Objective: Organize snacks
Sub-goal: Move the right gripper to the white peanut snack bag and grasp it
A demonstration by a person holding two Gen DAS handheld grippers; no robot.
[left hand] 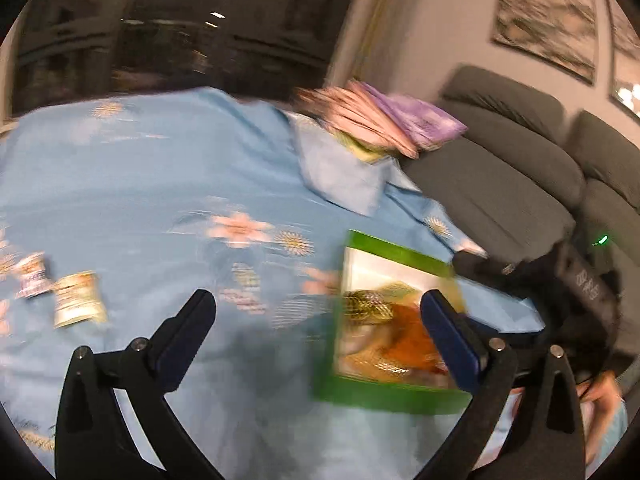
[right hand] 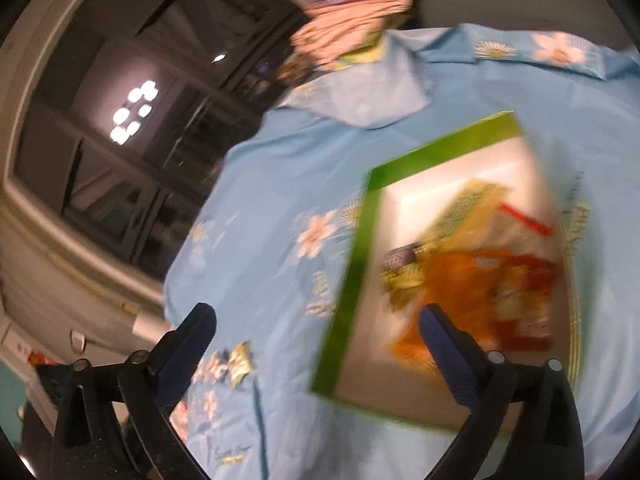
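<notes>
My green-rimmed white box [right hand: 362,264] of blurred orange, red, yellow snack packets [right hand: 472,276], left tongs [left hand: 320,320] and right tongs [right hand: 320,328] both wide open, empty

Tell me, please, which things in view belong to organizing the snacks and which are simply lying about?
Belonging to the job:
- green-rimmed box with snack packets inside
- two loose snack packets on the cloth
- left gripper and right gripper, both open and empty

Just lying about:
- blue floral cloth
- stack of folded pink and purple items
- grey sofa
- framed pictures
</notes>
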